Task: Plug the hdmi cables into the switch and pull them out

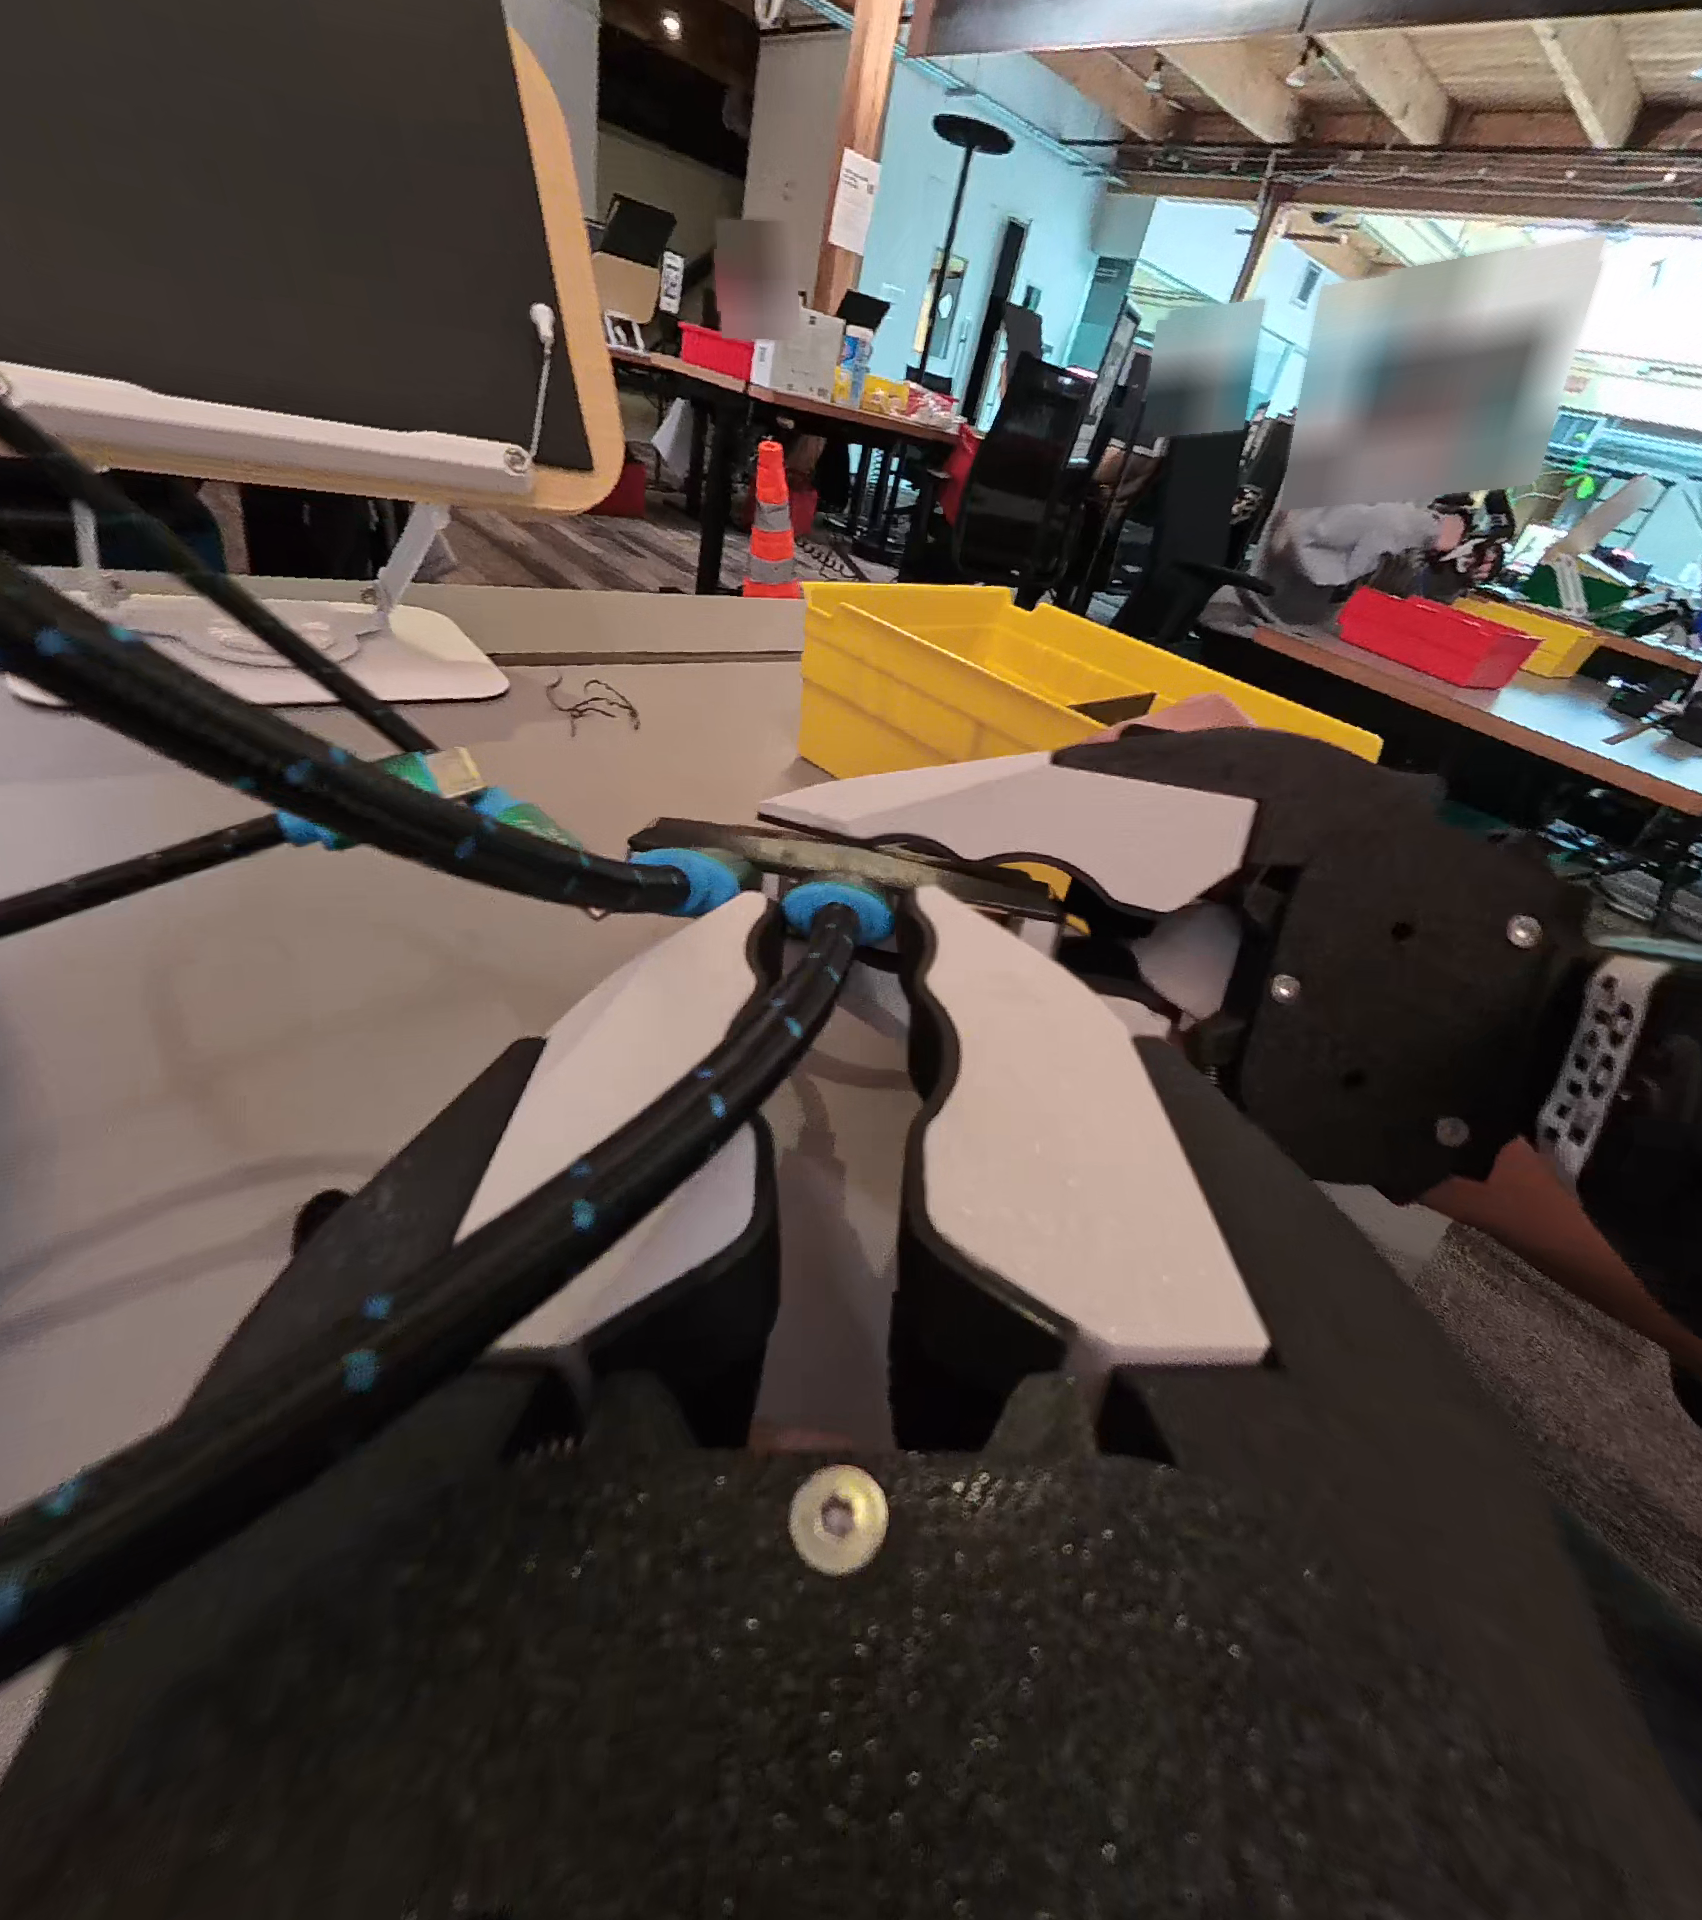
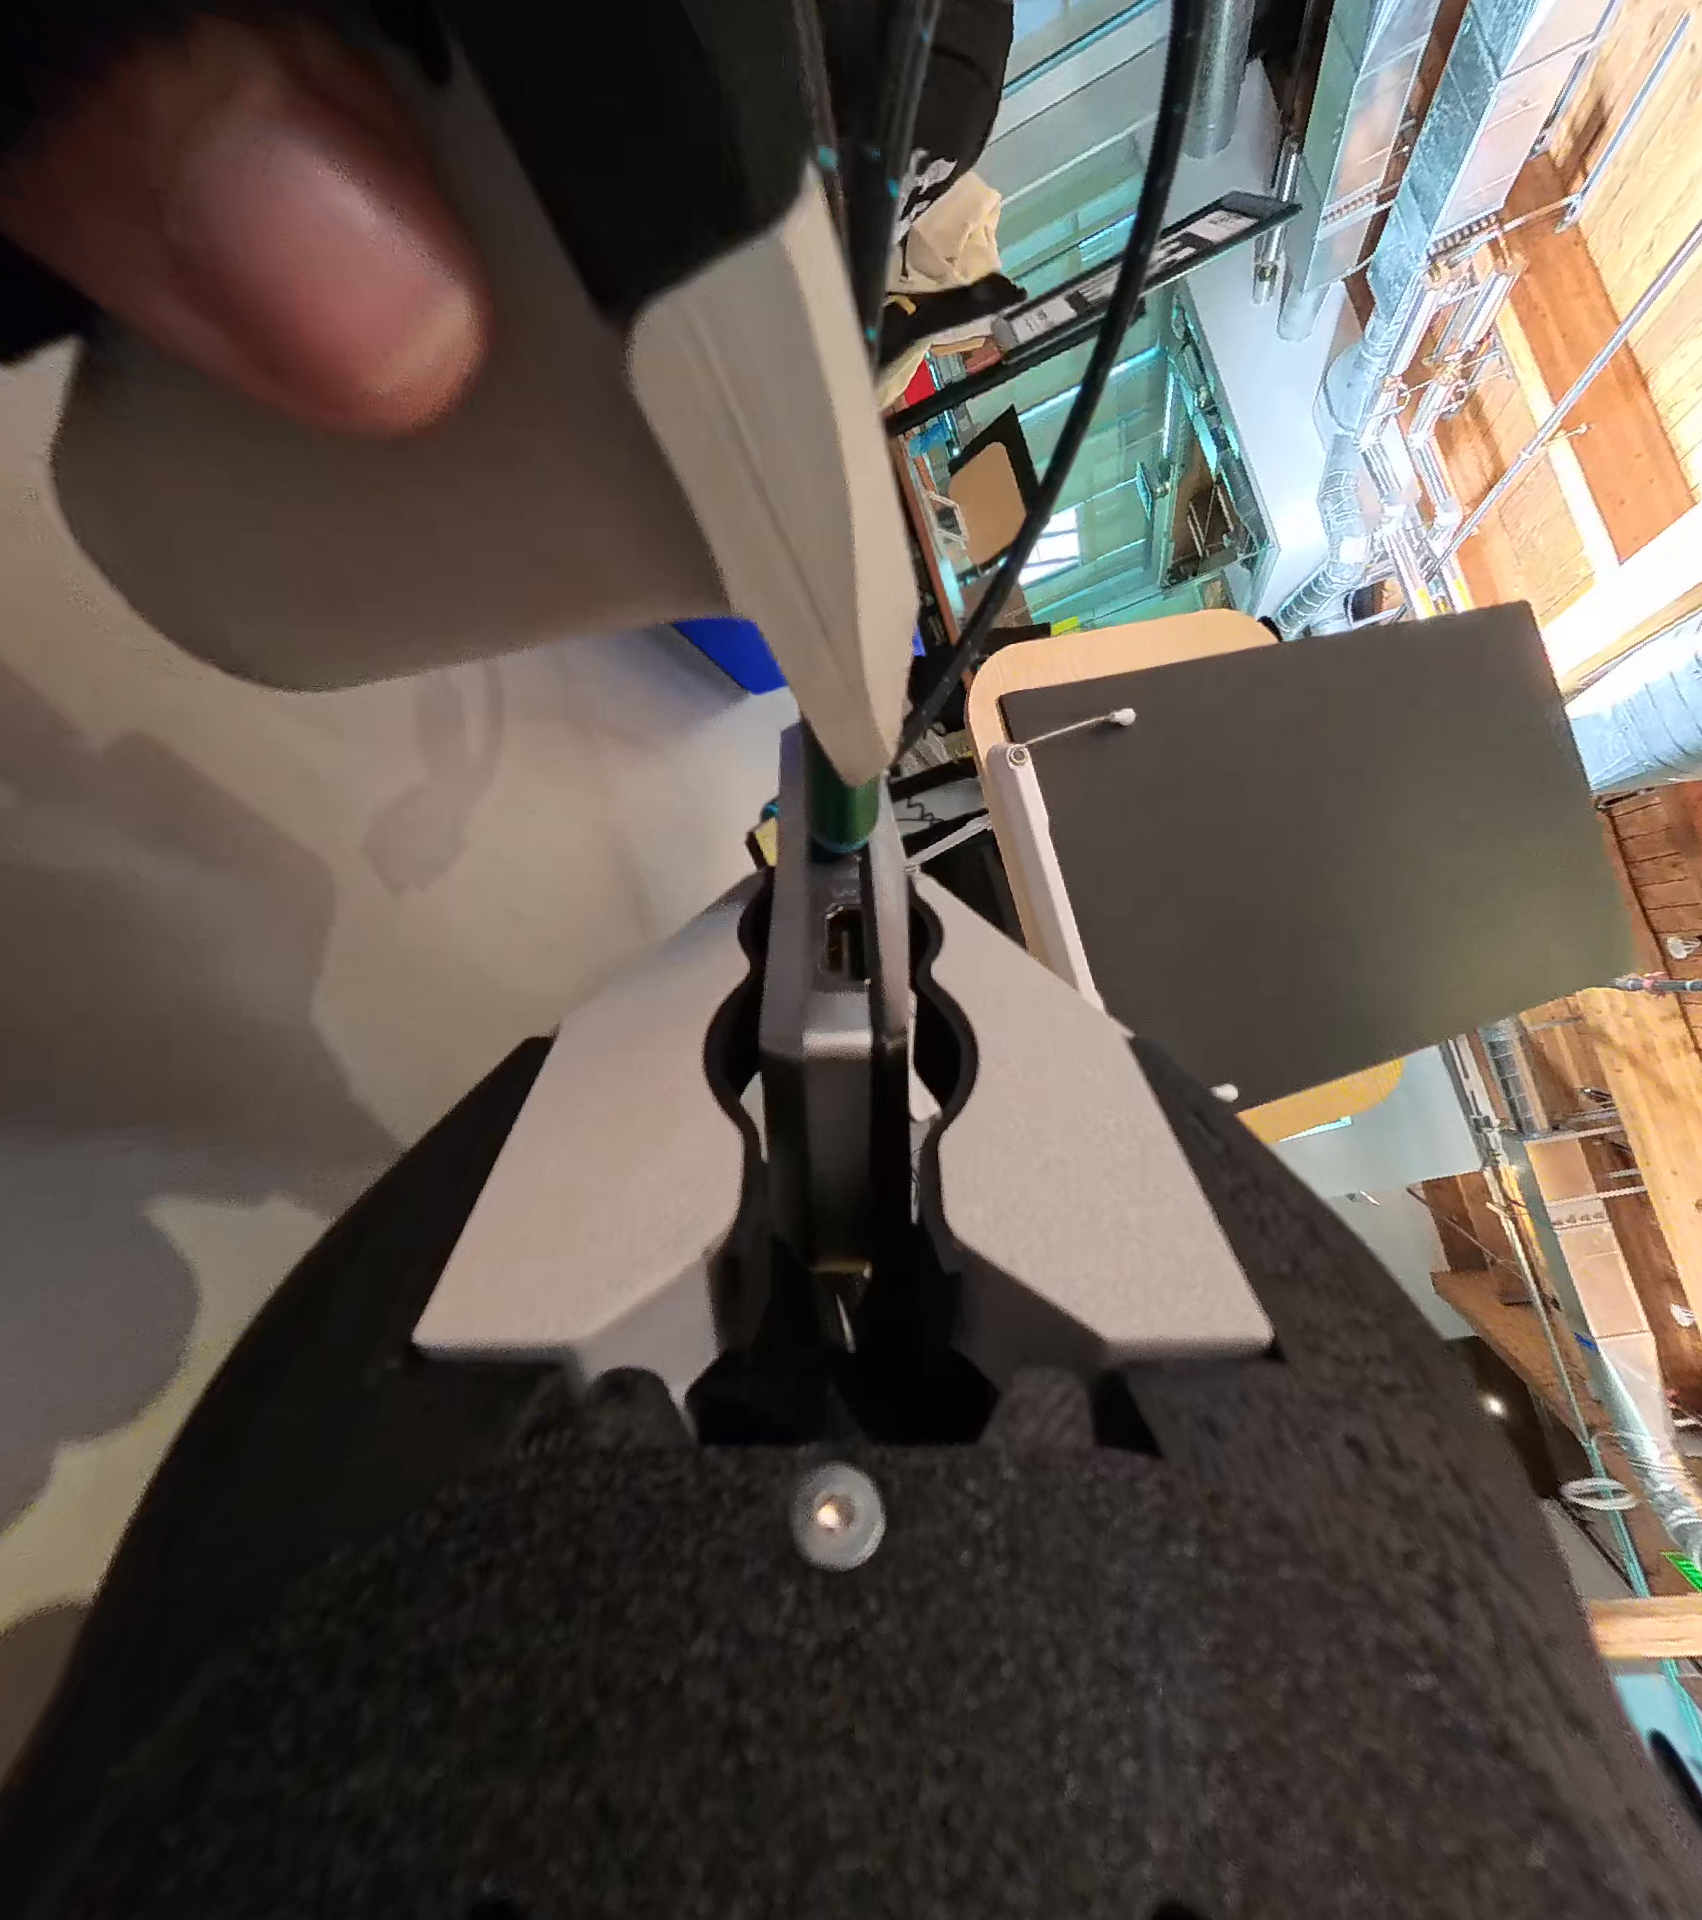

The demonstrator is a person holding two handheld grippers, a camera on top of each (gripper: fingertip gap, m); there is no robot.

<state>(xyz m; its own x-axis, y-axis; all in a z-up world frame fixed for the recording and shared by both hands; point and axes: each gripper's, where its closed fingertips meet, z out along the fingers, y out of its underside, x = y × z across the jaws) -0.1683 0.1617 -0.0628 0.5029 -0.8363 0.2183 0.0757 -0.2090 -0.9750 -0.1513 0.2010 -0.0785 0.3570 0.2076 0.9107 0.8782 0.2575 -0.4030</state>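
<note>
In the left wrist view my left gripper [image 1: 836, 920] is shut on the blue-collared plug [image 1: 839, 906] of a black braided HDMI cable [image 1: 618, 1164], right at the edge of the switch [image 1: 826, 850]. The switch is a thin black slab held level above the table. My right gripper [image 1: 888, 857] comes in from the right and is shut on it. A second blue-collared plug [image 1: 696, 883] sits in the switch to the left. In the right wrist view my right gripper [image 2: 842, 935] clamps the switch [image 2: 831, 1039] edge-on, with an empty port [image 2: 842, 951] showing and a green plug [image 2: 842, 816] beyond it.
A third cable with a green plug [image 1: 447, 774] lies loose on the grey table [image 1: 307, 987]. A yellow bin [image 1: 930, 675] stands behind the switch. A dark board on a white stand [image 1: 203, 260] is at the back left. A person's thumb [image 2: 307, 260] shows at top left. The gap from one gripper's tips to the other's is roughly 5 centimetres.
</note>
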